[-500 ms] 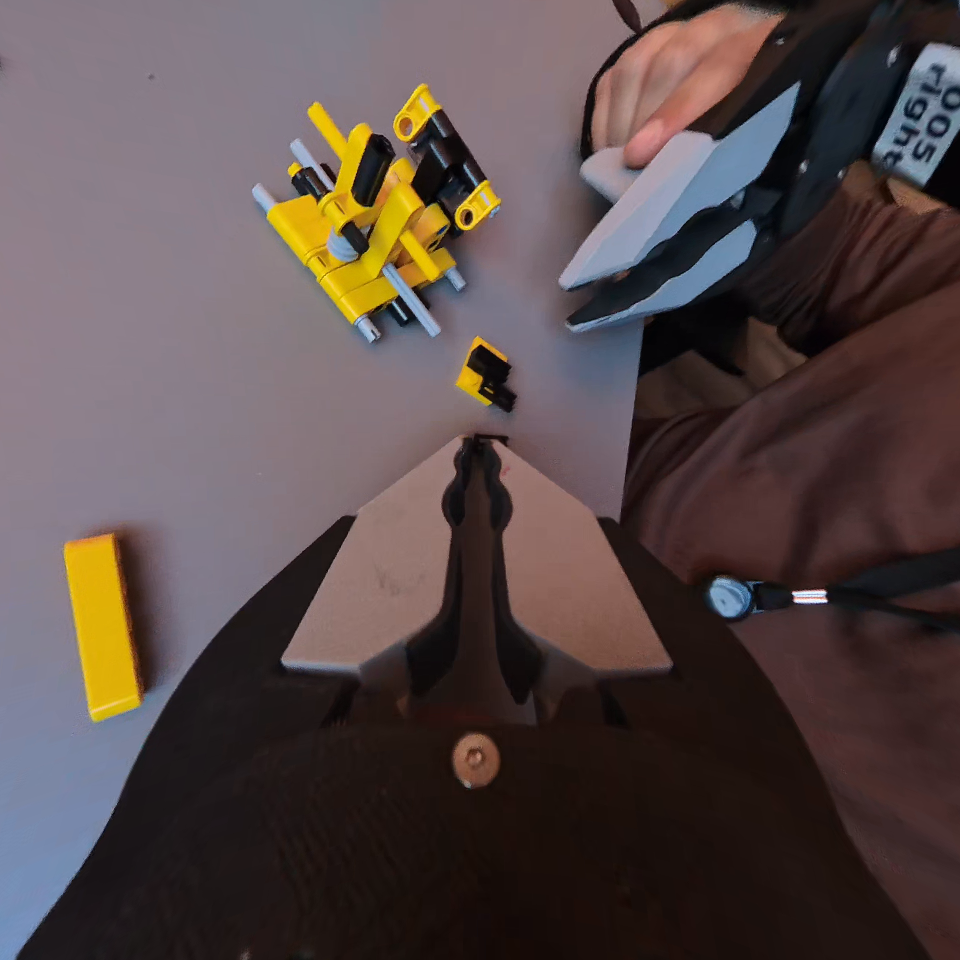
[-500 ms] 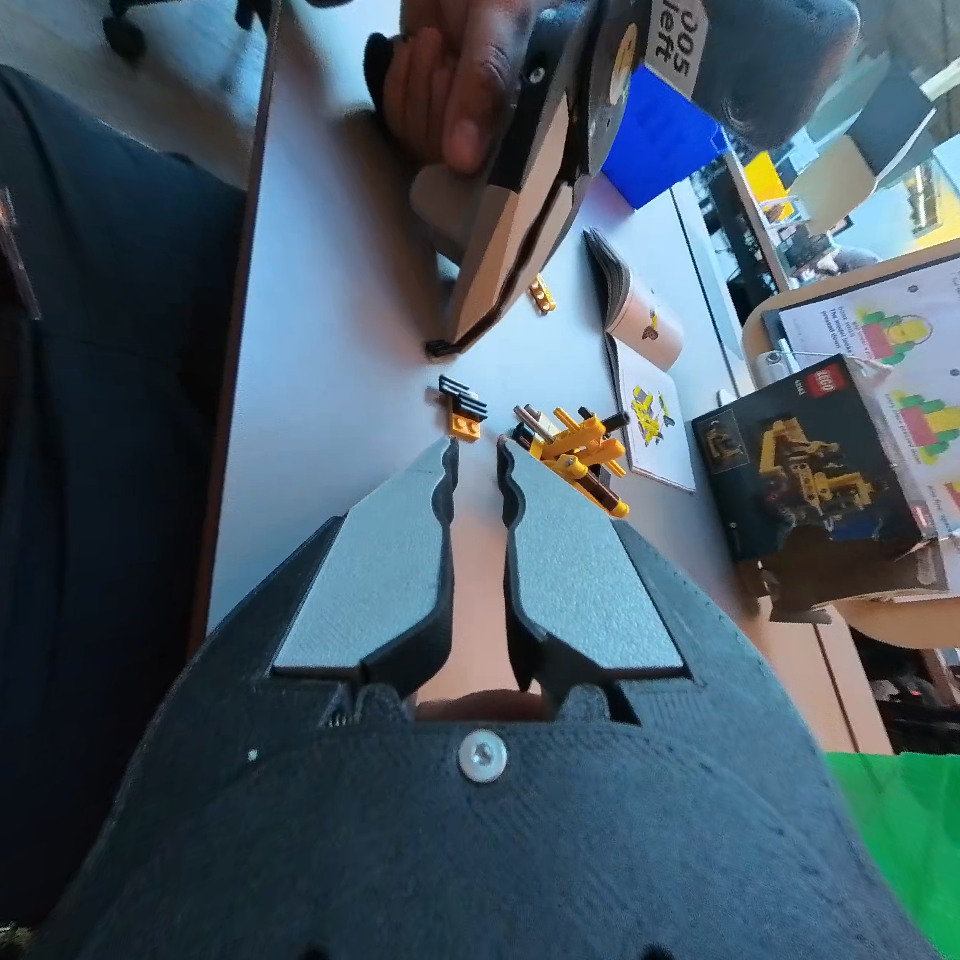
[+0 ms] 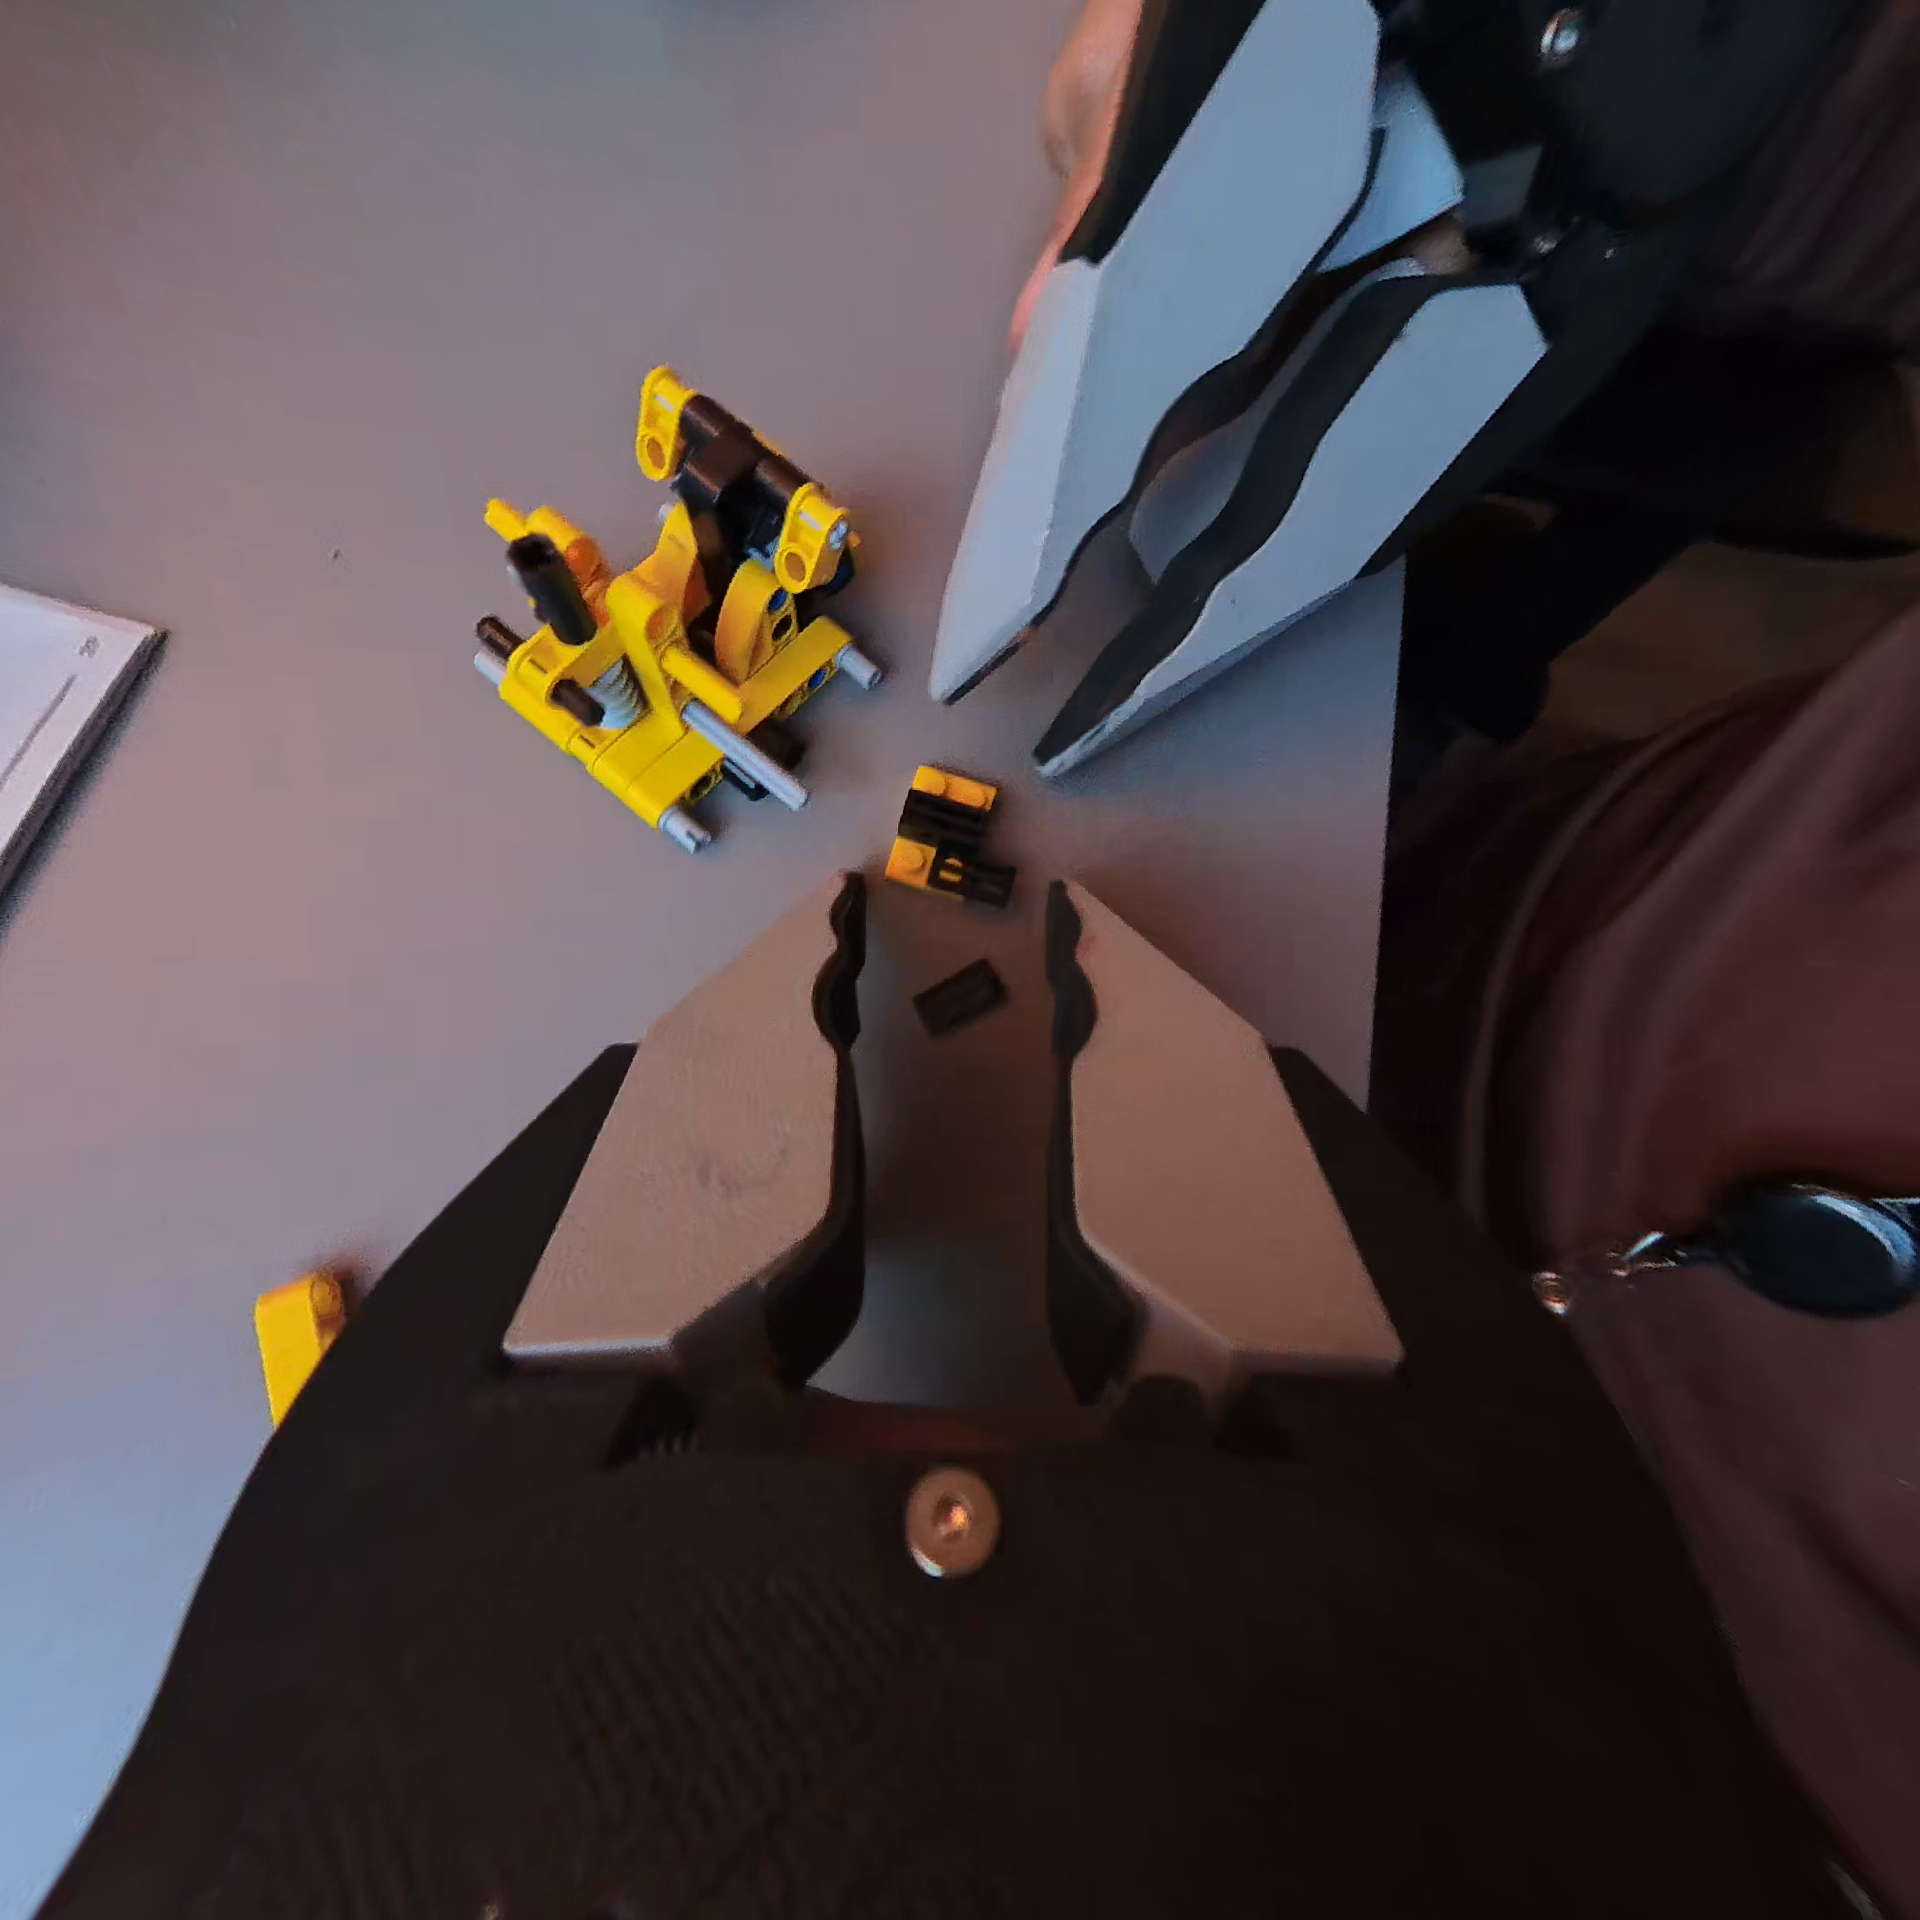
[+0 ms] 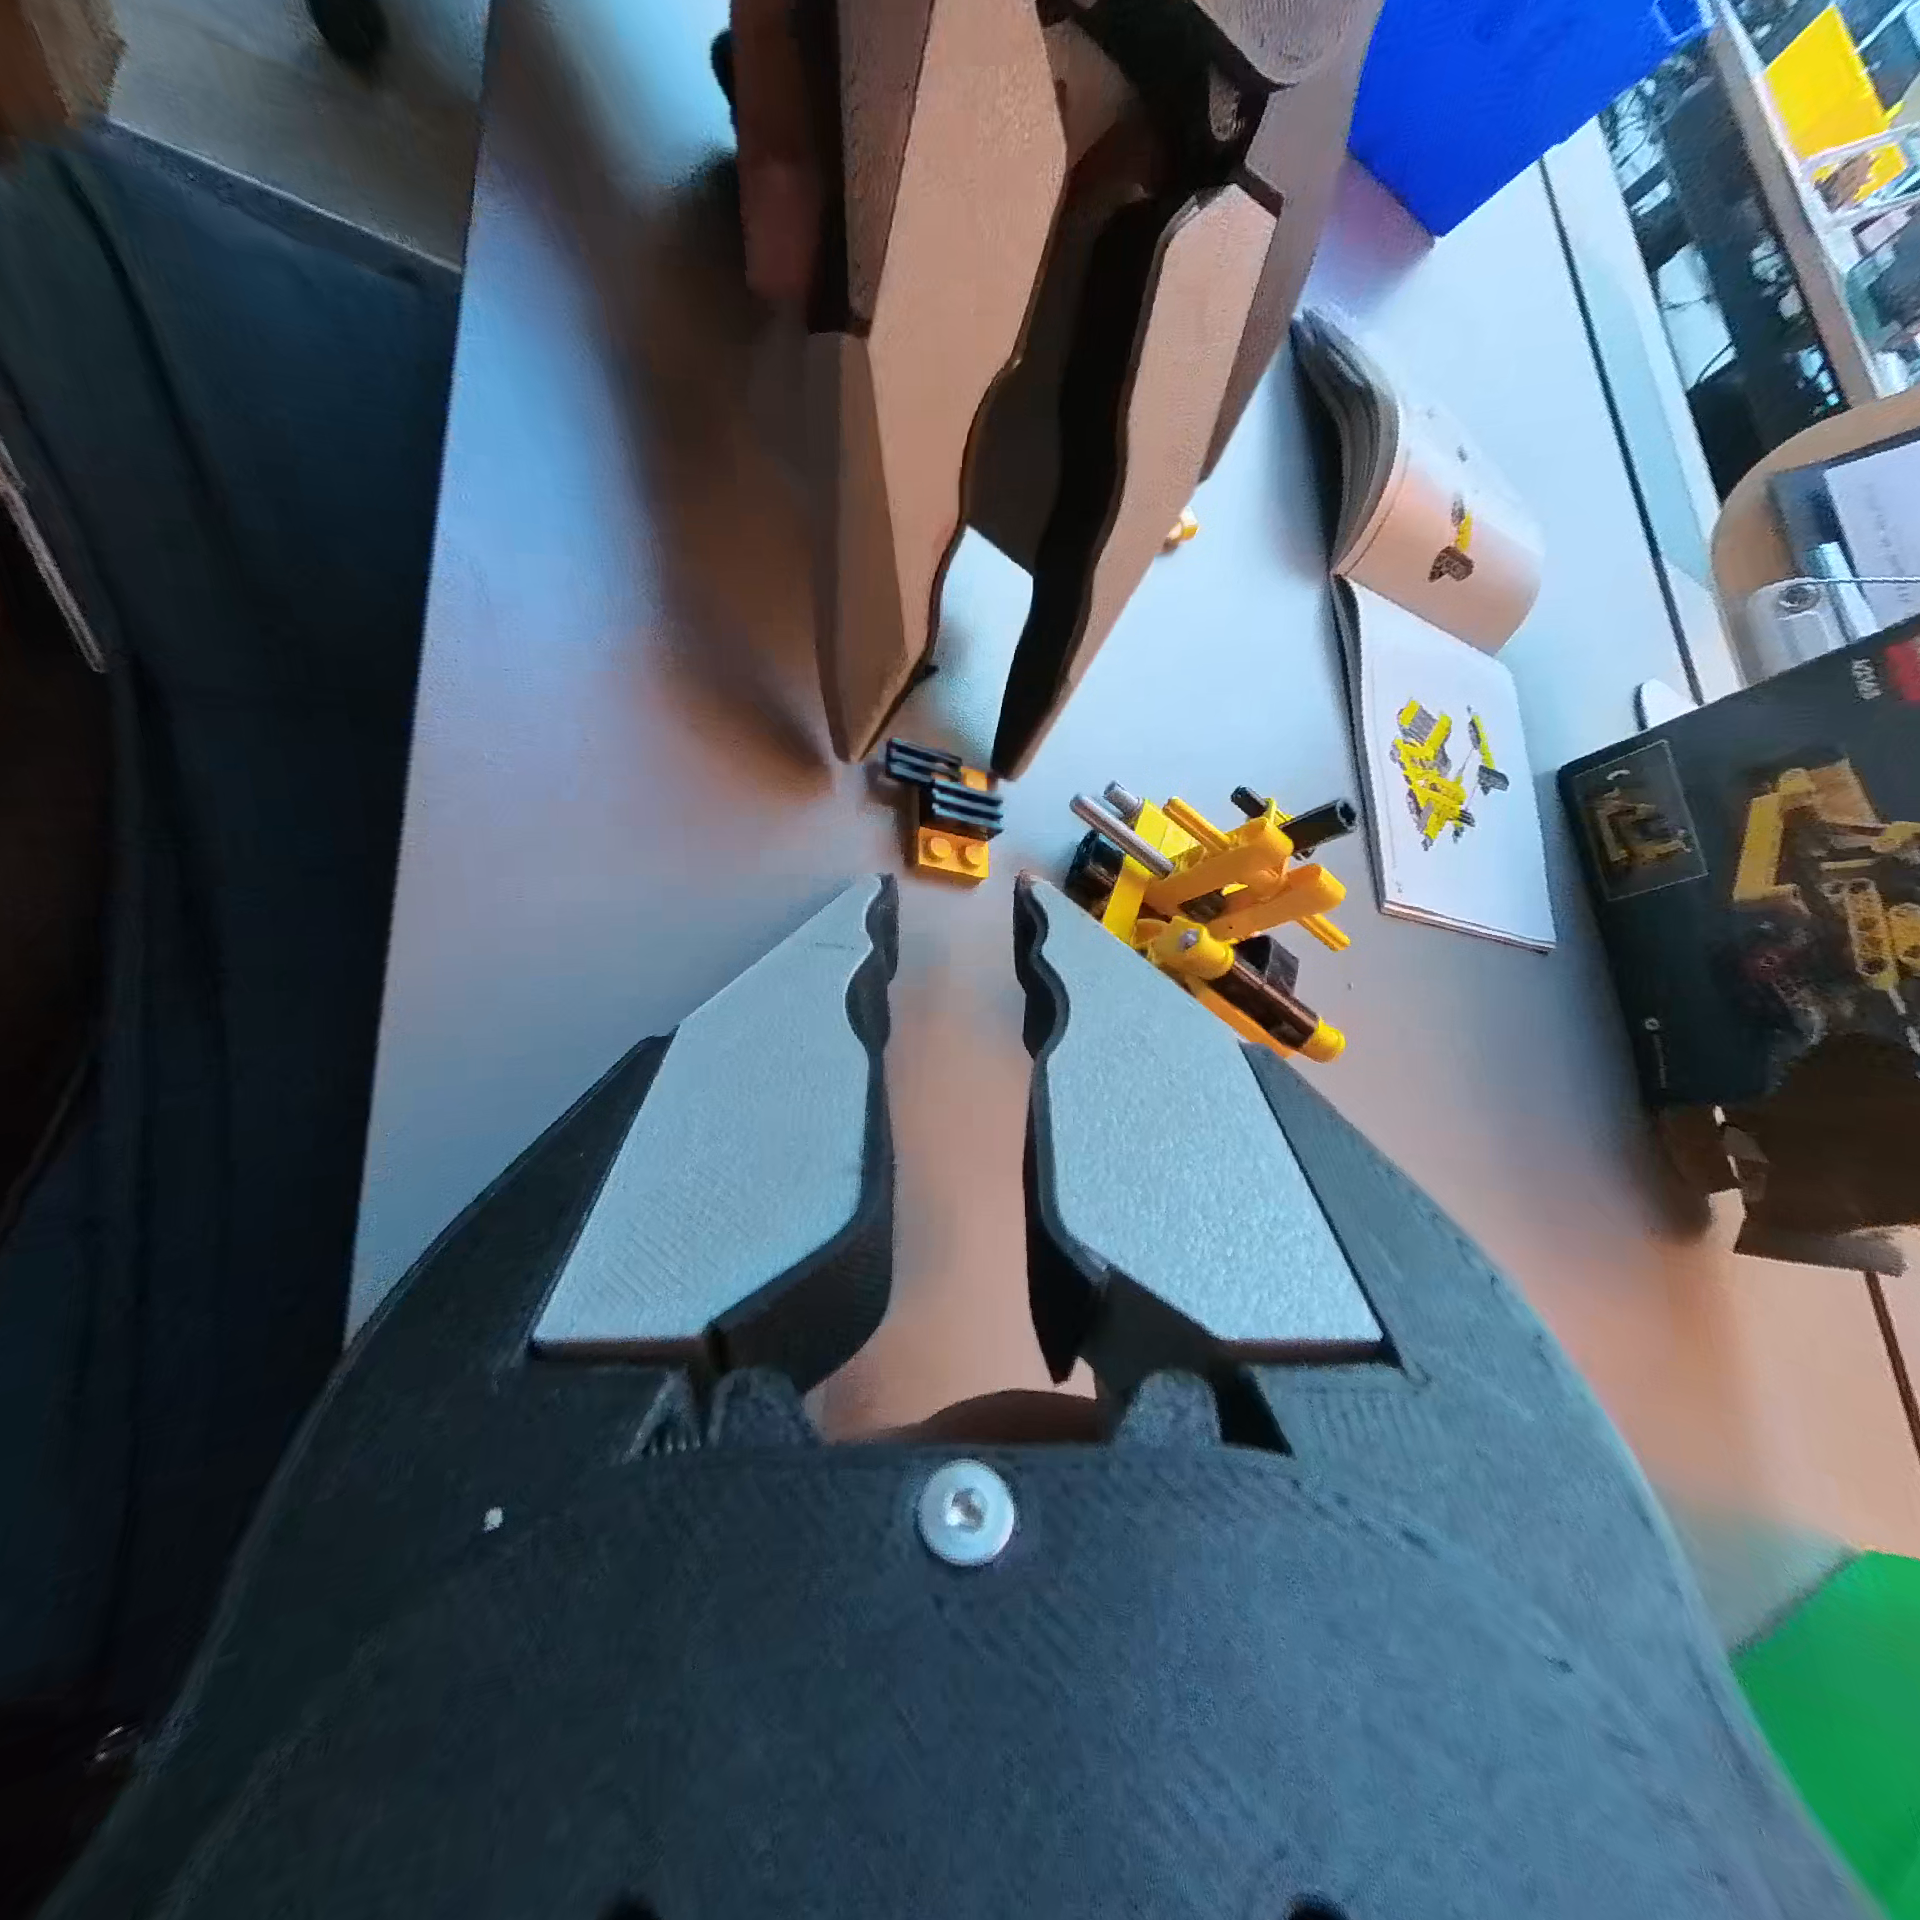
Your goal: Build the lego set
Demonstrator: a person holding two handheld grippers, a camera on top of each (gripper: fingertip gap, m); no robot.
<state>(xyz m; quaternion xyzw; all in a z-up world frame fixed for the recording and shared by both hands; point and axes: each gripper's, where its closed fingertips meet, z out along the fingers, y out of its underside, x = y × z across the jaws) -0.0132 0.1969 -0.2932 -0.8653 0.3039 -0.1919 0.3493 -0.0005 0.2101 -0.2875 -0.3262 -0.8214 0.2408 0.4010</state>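
The left gripper (image 3: 951, 894) hangs over the grey table (image 3: 312, 312) with its jaws spread wide and nothing between them; a small black tile (image 3: 959, 997) lies on the table in the gap. Just past its tips sits a little yellow-and-black piece (image 3: 948, 836). The right gripper (image 4: 951, 894) is also parted, moderately, and empty, its tips near the same piece (image 4: 945, 816) from the opposite side. The yellow model (image 3: 681, 613) stands beside the piece, apart from it. A yellow brick (image 3: 296, 1340) lies at the left. A booklet (image 4: 1455, 790) and box (image 4: 1766, 925) lie farther off.
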